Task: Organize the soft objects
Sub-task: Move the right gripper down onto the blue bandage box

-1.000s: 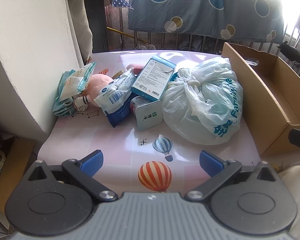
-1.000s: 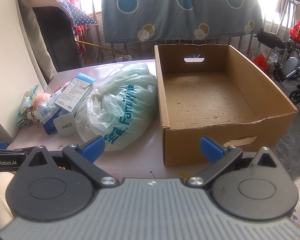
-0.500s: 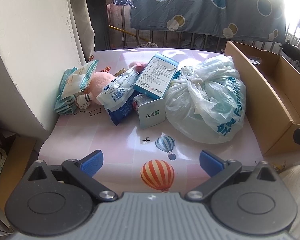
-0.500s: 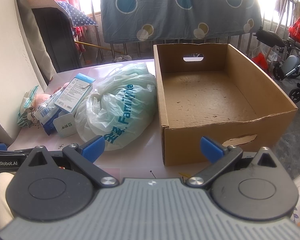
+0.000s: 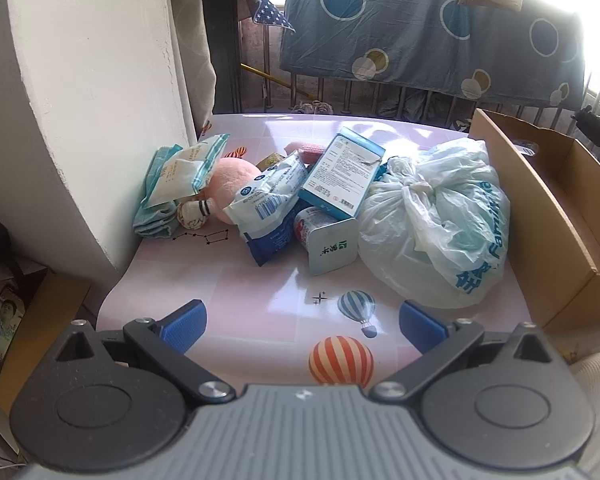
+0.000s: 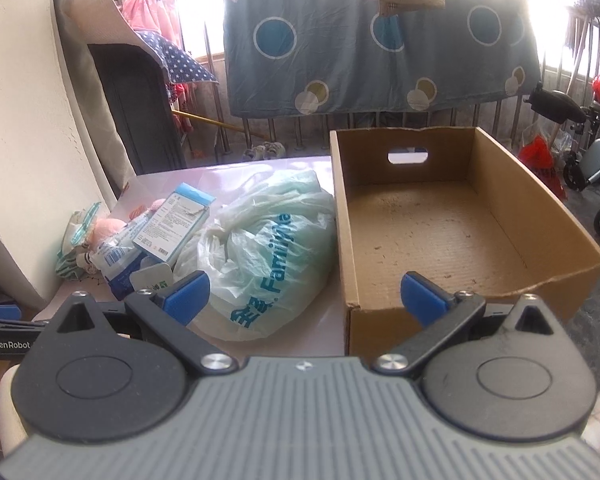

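Note:
A heap of items lies on the pink table (image 5: 260,300): a tied pale green plastic bag (image 5: 436,232), a blue-and-white box (image 5: 340,172), a pink plush toy (image 5: 230,182), white-blue wipe packets (image 5: 268,196) and a teal pack (image 5: 172,180). An open cardboard box (image 6: 452,236) stands right of the bag (image 6: 260,256). My left gripper (image 5: 302,324) is open over the table's front, short of the heap. My right gripper (image 6: 304,298) is open above the bag and the box's near corner. Both hold nothing.
A white wall pillar (image 5: 100,100) bounds the table's left side. A small white carton (image 5: 332,246) lies on its side in the heap. A blue patterned sheet (image 6: 380,40) hangs on railings behind. A wheelchair (image 6: 592,160) stands far right. Clutter sits on the floor at left.
Both grippers have moved forward and a little closer to the table; the heap and the cardboard box look larger. Nothing has been grasped and the jaws stay open.

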`<act>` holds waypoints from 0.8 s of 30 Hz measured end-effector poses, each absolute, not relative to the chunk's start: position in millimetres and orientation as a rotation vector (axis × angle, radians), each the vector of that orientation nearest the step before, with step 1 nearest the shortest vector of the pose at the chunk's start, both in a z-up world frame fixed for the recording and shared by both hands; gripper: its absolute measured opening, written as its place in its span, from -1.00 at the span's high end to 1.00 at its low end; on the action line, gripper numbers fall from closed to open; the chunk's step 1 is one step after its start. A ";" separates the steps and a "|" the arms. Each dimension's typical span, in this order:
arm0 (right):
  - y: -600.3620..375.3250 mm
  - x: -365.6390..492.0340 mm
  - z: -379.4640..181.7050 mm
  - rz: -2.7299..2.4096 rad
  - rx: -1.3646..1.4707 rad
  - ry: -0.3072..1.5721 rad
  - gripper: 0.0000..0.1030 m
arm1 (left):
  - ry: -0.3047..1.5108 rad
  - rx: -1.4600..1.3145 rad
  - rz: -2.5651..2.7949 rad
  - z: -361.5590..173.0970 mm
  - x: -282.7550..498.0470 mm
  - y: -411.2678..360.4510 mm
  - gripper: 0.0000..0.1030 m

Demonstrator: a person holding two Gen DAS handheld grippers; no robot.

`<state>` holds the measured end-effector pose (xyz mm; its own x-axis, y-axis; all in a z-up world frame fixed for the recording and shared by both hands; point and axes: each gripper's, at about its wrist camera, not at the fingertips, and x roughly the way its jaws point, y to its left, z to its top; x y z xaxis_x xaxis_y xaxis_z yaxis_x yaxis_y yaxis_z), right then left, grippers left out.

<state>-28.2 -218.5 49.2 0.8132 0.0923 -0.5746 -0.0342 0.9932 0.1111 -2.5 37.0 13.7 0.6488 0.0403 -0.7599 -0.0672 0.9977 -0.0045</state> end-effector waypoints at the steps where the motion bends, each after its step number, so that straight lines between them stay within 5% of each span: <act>1: -217.1 -26.5 51.6 0.080 0.101 0.606 -0.98 | 0.864 -0.040 0.062 13.7 -2.0 40.8 -1.00; 17: -178.8 72.2 61.1 0.375 0.350 0.666 -0.97 | 0.772 -0.046 0.026 6.4 35.4 73.1 -0.99; 24: -157.5 154.7 37.1 0.473 0.489 0.774 -0.61 | 0.718 0.064 -0.121 -6.5 90.7 58.4 -0.82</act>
